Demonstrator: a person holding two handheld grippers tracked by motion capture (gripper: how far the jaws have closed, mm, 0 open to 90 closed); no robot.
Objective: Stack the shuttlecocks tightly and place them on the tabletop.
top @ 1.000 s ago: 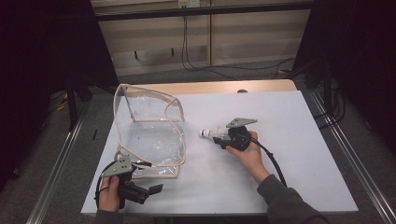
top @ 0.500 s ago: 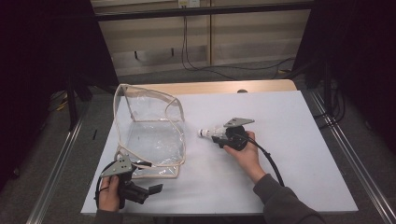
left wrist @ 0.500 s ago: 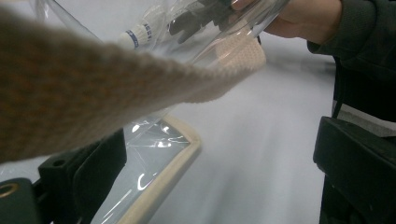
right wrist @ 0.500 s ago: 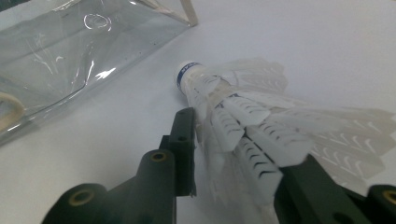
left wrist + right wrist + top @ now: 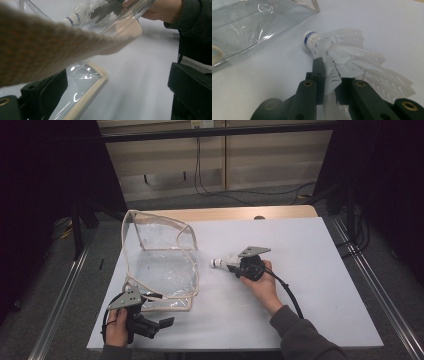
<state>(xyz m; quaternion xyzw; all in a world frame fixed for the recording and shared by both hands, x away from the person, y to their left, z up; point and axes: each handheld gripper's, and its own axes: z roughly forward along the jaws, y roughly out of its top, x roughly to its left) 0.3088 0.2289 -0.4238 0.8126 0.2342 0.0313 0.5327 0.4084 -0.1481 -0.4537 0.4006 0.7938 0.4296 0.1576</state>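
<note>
The right gripper [image 5: 332, 75] has its jaws drawn almost together on the feather skirt of a white shuttlecock [image 5: 342, 53]. They have just been closing, and the feathers now sit pinched between the pads. The shuttlecock lies ahead of this gripper, its cork nose with a blue band pointing away from the jaws toward the clear plastic bag [image 5: 160, 265], which lies just beyond on the white table [image 5: 310, 270].

A shuttlecock is very light and offers no resistance to lifting, but its feathers are thin, springy and easily bent or split. A hard squeeze on the skirt would likely crush it. The firmer place to hold is the cork nose or the narrow neck just behind it; the present grip is farther back on the skirt, so it calls for light pressure.

The bag is soft and slippery, with a stiffer beige trim along its edges. It will sag and fold unless its mouth is held open by that trim.

The left gripper [image 5: 150, 322] sits at the near corner of the bag. In the left gripper view its jaws stand well apart, with the bag's film and a beige strap [image 5: 50, 47] close before the lens. Whether either pad actually touches the trim is hard to make out there.
</note>
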